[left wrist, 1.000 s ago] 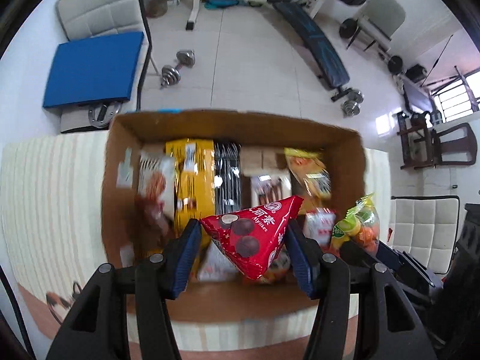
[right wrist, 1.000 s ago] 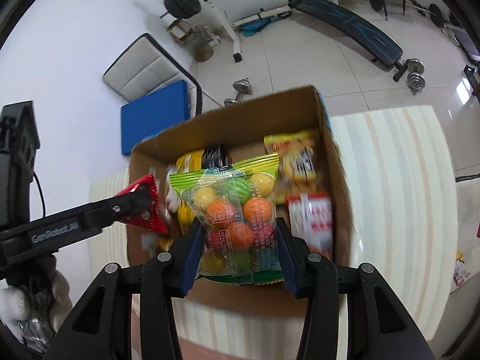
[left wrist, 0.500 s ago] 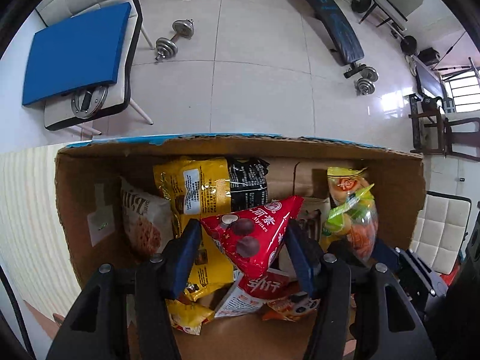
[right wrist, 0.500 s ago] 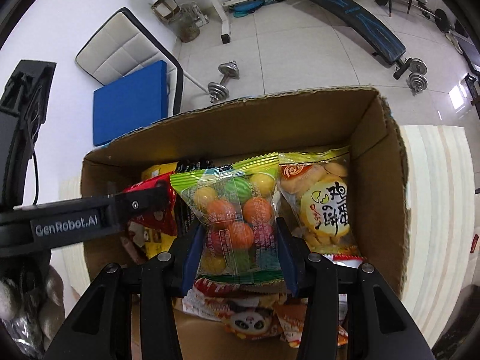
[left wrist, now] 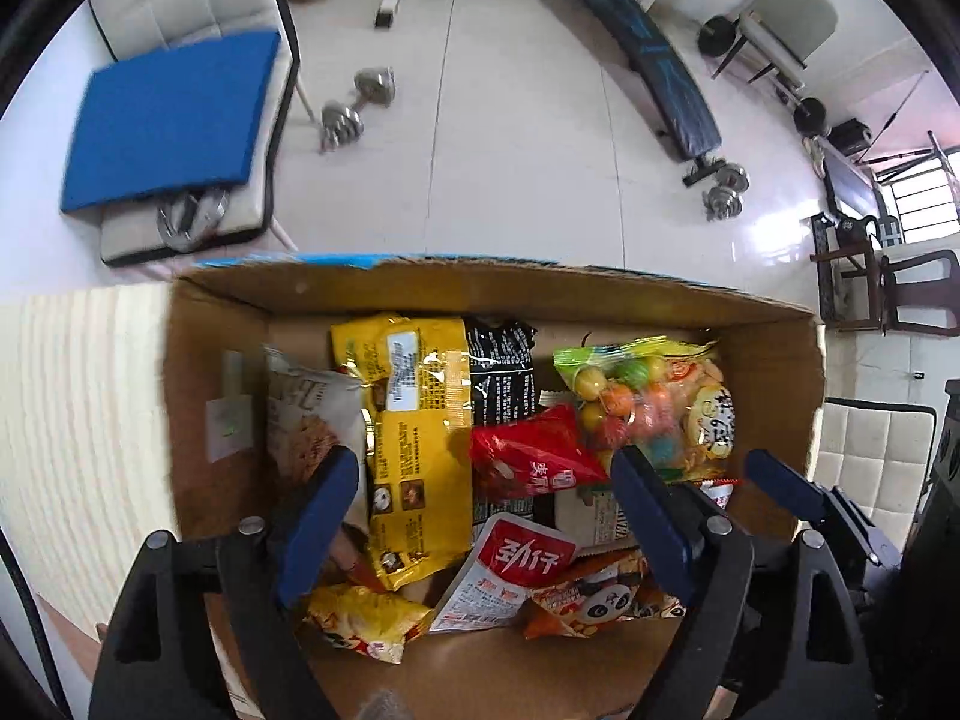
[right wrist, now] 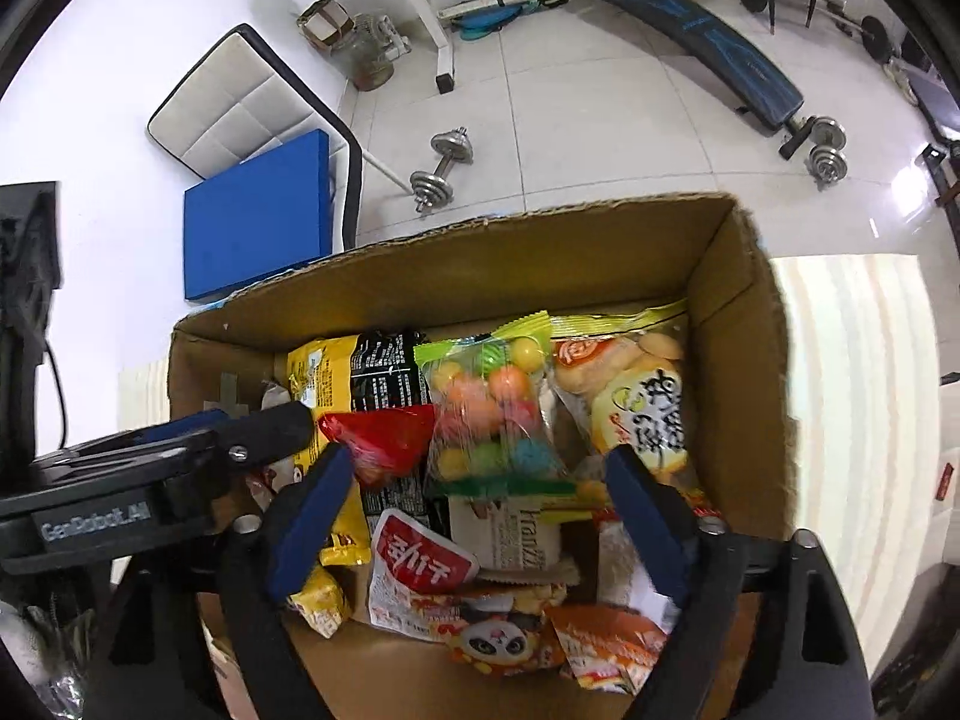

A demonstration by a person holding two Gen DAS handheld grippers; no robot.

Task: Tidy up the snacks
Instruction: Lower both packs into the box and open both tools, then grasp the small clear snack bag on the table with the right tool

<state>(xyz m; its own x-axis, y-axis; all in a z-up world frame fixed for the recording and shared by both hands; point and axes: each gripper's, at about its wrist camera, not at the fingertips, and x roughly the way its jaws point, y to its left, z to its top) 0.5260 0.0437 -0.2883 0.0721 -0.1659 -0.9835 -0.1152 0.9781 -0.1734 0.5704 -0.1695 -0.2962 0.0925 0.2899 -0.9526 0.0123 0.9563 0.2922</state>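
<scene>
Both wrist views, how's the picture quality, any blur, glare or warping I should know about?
Left wrist view: heavy fisheye bending, dark corners, window glare on the floor tiles at right, slight blur on the blue cushion; the cardboard box snacks read fairly sharp. Right wrist view: same warping, a glare patch on the tiles at far right, the gumball bag slightly smeared.

the bottom of the cardboard box (left wrist: 198,396) is mostly covered by snack bags. the lower part of the black packet (left wrist: 501,372) is hidden under the red bag (left wrist: 531,462) and the yellow bag (left wrist: 414,438). the white box (right wrist: 510,531) is partly covered by the candy ball bag (right wrist: 492,414), so its word cannot be read whole. the near wall of the cardboard box is cut off by the bottom edge. the blue mat (left wrist: 171,120) is blurred in the left wrist view.
</scene>
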